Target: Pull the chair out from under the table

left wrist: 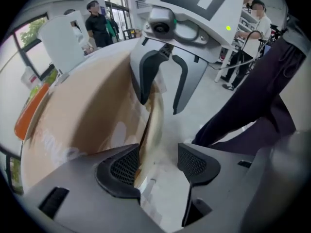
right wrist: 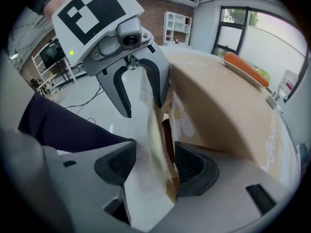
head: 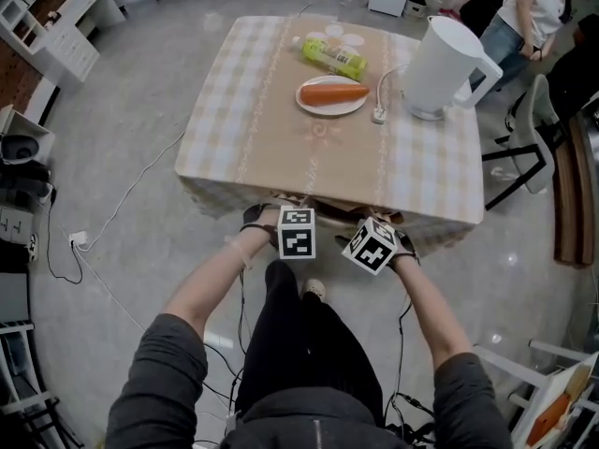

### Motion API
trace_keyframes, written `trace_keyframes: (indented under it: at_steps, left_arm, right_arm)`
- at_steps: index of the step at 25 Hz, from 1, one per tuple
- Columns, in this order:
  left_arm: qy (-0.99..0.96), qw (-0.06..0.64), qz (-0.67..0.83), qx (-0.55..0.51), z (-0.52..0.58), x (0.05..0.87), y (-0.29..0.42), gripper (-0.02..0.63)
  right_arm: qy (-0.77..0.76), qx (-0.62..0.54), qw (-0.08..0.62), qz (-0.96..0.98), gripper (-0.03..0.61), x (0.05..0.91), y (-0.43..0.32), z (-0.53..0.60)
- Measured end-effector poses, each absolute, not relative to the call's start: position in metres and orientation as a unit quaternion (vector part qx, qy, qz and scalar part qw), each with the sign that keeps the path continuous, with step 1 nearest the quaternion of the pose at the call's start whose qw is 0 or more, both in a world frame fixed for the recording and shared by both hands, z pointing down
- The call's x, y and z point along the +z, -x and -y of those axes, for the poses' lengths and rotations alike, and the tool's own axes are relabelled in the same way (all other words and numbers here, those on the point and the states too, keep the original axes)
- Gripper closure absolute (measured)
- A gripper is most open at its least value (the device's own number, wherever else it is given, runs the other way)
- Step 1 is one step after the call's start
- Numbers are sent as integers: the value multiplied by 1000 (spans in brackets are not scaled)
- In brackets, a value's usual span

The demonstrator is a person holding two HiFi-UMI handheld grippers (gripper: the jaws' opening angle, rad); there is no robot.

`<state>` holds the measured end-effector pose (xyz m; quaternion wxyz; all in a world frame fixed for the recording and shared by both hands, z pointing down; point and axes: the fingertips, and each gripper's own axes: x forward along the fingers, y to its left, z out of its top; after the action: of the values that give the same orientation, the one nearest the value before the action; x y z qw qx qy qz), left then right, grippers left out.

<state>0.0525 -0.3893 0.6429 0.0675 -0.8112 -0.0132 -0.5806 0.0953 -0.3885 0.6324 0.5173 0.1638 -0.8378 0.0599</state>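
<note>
Hand-held gripper point(left wrist: 158, 162) (left) astride pale chair back point(left wrist: 154, 124)

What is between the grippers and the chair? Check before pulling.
The hanging edge of the tablecloth lies between the open jaws of the left gripper and the right gripper, covering the chair. Only a brown sliver, likely the chair, shows behind it. Nothing else visible blocks.

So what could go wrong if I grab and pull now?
1. The cloth hem hangs between the open jaws of the left gripper and the right gripper. Closing may pinch only cloth, and pulling would then drag it.
2. If it drags, the kettle, its cord and the carrot plate could slide or tip.
3. Your legs stand close behind, which leaves little room to pull.
</note>
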Motion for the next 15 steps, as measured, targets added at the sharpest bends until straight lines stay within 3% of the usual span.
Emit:
trace_keyframes:
  at_steps: [8, 15]
  left_arm:
    - [788, 120, 36, -603, 397, 673, -54, 345]
    - [783, 97, 38, -614, 408, 695, -59, 345]
  right_arm:
    - [-124, 38, 561, 818, 359, 669, -92, 393]
    - [-98, 13, 576, 811, 359, 685, -87, 393]
